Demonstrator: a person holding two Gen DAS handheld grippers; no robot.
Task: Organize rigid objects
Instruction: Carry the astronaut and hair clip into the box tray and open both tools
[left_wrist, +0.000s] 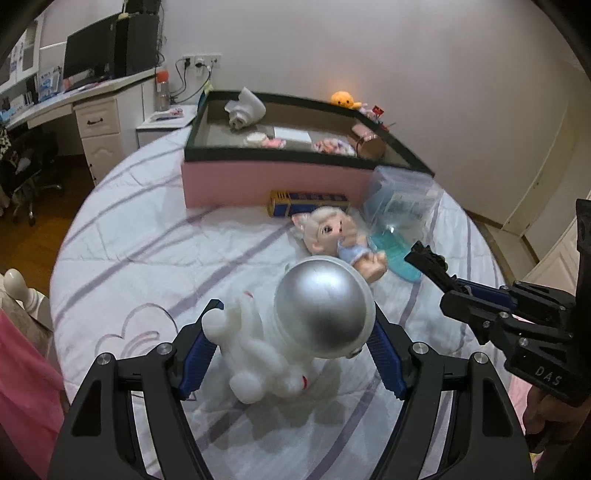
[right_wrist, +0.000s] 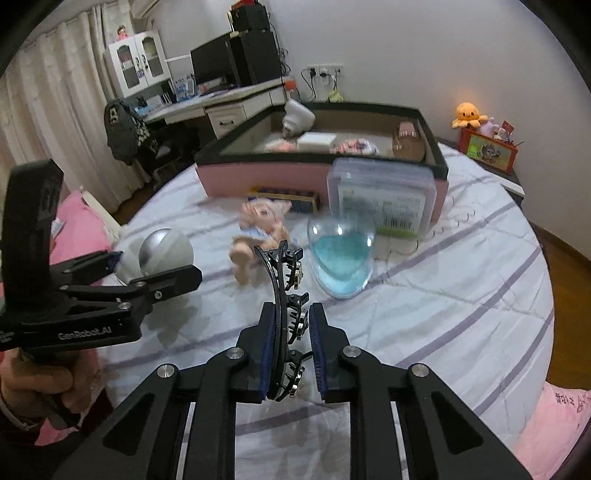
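My left gripper (left_wrist: 291, 325) is shut on a white astronaut figure (left_wrist: 295, 332) with a silver helmet, held above the bed; the pair also shows at the left of the right wrist view (right_wrist: 162, 254). My right gripper (right_wrist: 291, 325) is shut on a black hair claw clip (right_wrist: 286, 295), which also shows in the left wrist view (left_wrist: 428, 262). A small doll (left_wrist: 340, 236) lies on the bed ahead. A pink storage box (left_wrist: 273, 181) with a dark rim holds several small items.
A clear heart-shaped container with blue filling (right_wrist: 341, 254), a clear plastic case (right_wrist: 384, 195) and a blue and yellow box (left_wrist: 306, 203) lie by the pink box. A desk with a monitor (left_wrist: 92, 55) stands at the left. Pink pillows (right_wrist: 554, 424) lie at the bed's edge.
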